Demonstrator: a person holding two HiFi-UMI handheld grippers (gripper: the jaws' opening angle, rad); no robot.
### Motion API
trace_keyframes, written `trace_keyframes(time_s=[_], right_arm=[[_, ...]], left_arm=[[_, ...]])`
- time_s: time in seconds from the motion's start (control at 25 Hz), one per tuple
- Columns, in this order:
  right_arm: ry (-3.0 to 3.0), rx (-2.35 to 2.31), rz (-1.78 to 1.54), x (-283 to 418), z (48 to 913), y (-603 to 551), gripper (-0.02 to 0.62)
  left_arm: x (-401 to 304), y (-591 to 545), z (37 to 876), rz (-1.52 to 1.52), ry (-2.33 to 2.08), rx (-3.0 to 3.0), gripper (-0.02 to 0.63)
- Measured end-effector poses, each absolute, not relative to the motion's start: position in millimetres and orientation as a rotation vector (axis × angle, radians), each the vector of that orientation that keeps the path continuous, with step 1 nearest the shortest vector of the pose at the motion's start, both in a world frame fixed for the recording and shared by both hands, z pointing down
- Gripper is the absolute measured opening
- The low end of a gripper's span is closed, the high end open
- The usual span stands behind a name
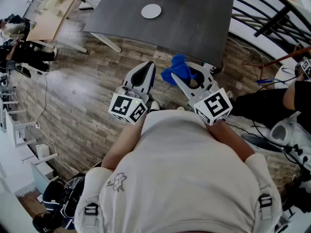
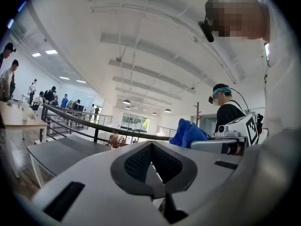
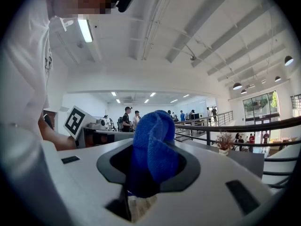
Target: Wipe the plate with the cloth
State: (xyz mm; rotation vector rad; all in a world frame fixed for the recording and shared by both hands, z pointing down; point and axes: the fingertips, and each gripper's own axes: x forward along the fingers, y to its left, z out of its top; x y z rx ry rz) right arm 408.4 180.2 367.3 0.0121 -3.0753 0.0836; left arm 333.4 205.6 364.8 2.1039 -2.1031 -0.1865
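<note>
Blue cloth (image 3: 154,145) sits bunched in the right gripper (image 1: 188,76), jaws clamped on its lower end, long axis running out along the jaws w/ the free lump pointing ahead toward the table (image 1: 194,25). Plate (image 1: 151,11), round so no long axis, lies flat face-up on that table, well apart from both grippers; left gripper (image 2: 151,147) is beside the right, jaws together on nothing. To wipe well, prob. press the lump flat on the plate & sweep circles, left gripper steadying the rim.
</note>
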Motion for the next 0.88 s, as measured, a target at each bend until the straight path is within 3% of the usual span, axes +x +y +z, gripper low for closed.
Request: trace_keyframes(time_s=[0.56, 0.88], right_arm=[[-3.098, 0.031, 0.138, 402, 365, 182, 0.132], [-3.078, 0.004, 0.157, 351, 365, 199, 0.132]], left_arm=[[327, 200, 370, -0.214, -2.013, 2.148, 0.006], [279, 219, 366, -0.25, -1.998, 2.156, 0.006]])
